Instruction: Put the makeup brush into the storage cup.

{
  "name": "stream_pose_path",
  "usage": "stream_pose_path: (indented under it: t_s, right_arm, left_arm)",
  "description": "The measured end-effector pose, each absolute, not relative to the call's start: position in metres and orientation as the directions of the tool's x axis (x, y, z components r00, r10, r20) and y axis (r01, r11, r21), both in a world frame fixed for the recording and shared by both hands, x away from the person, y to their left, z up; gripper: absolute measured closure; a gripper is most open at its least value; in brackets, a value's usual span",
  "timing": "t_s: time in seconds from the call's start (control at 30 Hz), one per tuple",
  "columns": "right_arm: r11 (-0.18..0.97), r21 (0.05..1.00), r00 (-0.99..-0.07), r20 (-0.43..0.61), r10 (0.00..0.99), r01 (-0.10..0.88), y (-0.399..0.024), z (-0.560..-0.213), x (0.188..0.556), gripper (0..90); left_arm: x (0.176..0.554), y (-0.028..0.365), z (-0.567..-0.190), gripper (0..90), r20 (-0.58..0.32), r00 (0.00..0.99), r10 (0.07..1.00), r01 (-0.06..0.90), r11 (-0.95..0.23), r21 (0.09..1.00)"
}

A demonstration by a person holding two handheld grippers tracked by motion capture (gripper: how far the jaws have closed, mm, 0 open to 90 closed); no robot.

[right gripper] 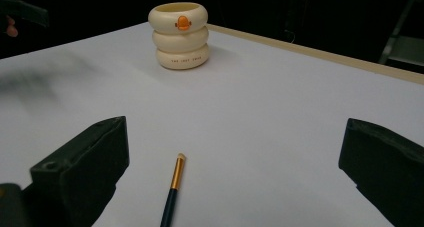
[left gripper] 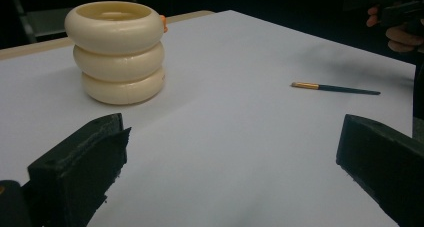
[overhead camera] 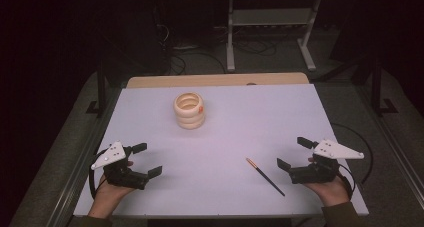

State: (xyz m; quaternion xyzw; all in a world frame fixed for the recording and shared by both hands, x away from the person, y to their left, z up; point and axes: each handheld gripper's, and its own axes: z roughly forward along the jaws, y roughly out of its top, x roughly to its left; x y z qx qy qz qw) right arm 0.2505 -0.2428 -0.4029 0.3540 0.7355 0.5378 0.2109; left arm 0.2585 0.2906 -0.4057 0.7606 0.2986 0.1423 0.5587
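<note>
Cream ribbed three-ring ceramic holder (overhead camera: 189, 110) upright mid-table; slim dark brush with gold ferrule (overhead camera: 265, 176) just beside right gripper (overhead camera: 292, 153); left gripper (overhead camera: 147, 159) and right both gaping wide, empty.

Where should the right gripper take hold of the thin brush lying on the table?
Probably mid-handle on the brush, coming from above with the right gripper turned so its jaws straddle the shaft. It lies flat on the table, slender, gold ferrule pointing away toward the cream holder.

Glossy cream holder (overhead camera: 189, 110) (plastic-looking), matt white table (overhead camera: 260, 122), metal-banded brush (overhead camera: 265, 176).
</note>
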Motion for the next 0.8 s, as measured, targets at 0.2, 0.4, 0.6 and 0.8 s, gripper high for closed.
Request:
stream_pose_path:
  t_s: [0.2,0.4,0.6,0.8]
  right_arm:
    - [0.177,0.937,-0.662,0.071,0.746,0.300,-0.242,-0.402,0.252,0.0]
    - [0.185,0.933,-0.666,0.073,0.742,0.308,-0.241,-0.400,0.254,0.0]
    - [0.185,0.935,-0.667,0.069,0.742,0.303,-0.237,-0.395,0.256,0.0]
    - [0.186,0.935,-0.670,0.069,0.739,0.302,-0.234,-0.392,0.258,0.0]
  left_arm:
    - [0.259,0.291,-0.405,0.0,-0.125,0.778,0.616,0.300,-0.191,0.935]
    - [0.259,0.290,-0.405,0.0,-0.120,0.776,0.619,0.300,-0.195,0.934]
    - [0.258,0.291,-0.406,0.0,-0.121,0.779,0.616,0.301,-0.196,0.933]
    - [0.260,0.292,-0.406,0.0,-0.127,0.775,0.619,0.301,-0.185,0.935]
